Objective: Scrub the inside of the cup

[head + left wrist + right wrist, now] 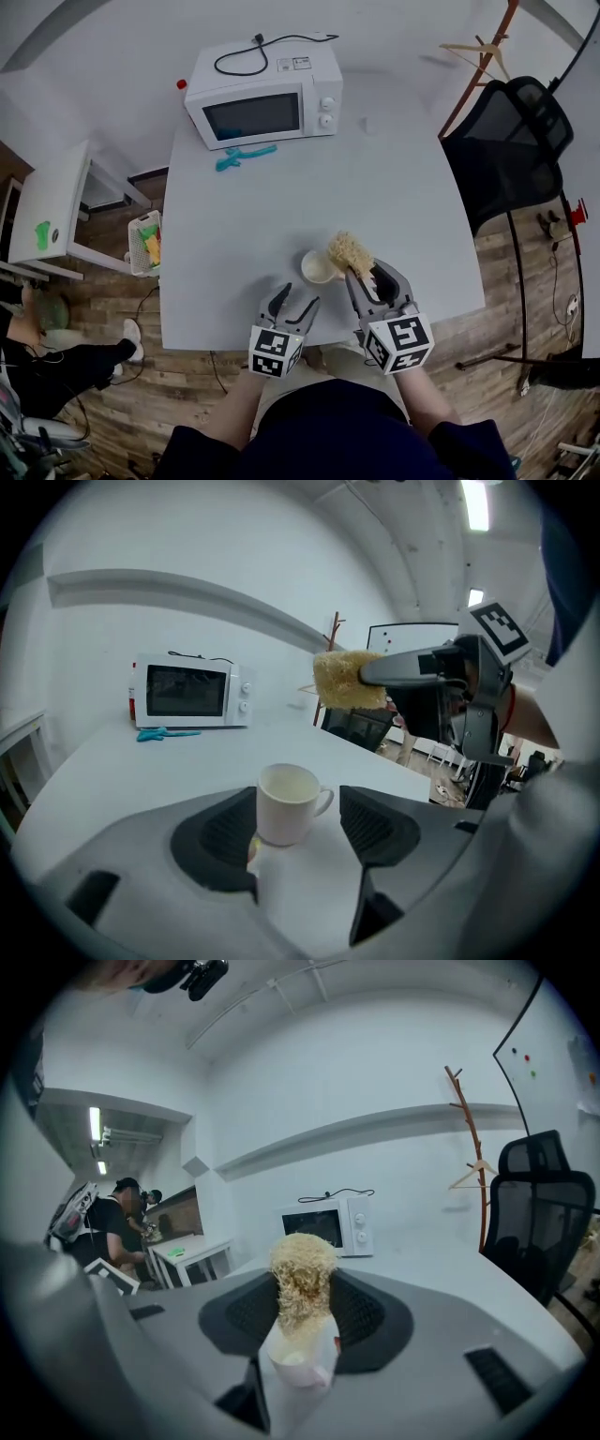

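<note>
White ceramic cup (317, 266) stands near the grey tabletop's (234, 225) front edge, with the left gripper (296, 298) open-jawed just behind it. The right gripper (363, 275) clamps a yellow fibrous scrubber (349, 251) above the cup.

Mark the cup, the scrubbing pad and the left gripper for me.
cup (284, 808), left gripper view, on its white outer wall.
scrubbing pad (302, 1274), right gripper view, on its fibrous middle.
left gripper (300, 294), head view, midway between its fingertips.
</note>
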Available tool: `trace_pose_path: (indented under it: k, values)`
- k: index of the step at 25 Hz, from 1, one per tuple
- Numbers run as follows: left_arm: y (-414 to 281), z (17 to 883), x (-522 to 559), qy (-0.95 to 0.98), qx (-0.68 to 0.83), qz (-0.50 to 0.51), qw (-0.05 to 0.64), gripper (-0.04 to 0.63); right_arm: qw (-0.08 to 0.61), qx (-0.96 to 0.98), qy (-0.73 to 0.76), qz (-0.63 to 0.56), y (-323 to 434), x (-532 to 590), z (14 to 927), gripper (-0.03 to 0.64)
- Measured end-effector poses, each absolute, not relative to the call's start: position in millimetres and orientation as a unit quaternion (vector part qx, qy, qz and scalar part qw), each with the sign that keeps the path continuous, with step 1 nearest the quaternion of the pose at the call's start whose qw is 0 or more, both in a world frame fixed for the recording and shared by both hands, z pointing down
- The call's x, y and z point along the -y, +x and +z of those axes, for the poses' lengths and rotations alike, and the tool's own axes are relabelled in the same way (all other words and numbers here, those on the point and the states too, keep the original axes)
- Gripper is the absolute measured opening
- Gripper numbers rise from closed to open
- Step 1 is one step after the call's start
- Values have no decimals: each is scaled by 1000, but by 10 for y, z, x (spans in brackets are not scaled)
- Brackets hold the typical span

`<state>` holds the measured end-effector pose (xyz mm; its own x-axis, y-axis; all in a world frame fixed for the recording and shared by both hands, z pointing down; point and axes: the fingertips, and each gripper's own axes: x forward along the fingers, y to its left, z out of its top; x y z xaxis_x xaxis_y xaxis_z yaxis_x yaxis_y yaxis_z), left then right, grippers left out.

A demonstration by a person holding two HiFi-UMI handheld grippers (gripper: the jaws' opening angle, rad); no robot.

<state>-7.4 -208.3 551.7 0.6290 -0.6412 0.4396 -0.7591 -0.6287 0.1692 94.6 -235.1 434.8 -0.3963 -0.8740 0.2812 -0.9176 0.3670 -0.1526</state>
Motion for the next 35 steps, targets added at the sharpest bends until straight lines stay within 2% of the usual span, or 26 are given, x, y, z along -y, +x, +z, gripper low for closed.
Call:
trace_pose_path:
  k: [5,8,18,35]
  values:
    - [44,5734,2204,879,411,186,157,361,82,836,522,147,1010,2464,4389,160]
    - [75,5855,2294,869,428,194,156,384,86,841,513,152,1060,2517,4435,160]
    - [230,6188,2532,853,450,209,160,420,108,853,483,163,1207,2618,4598,160]
    - [400,6367,2842,846,477,195,138,419,137,868,449,162,1417,2739,4820,160]
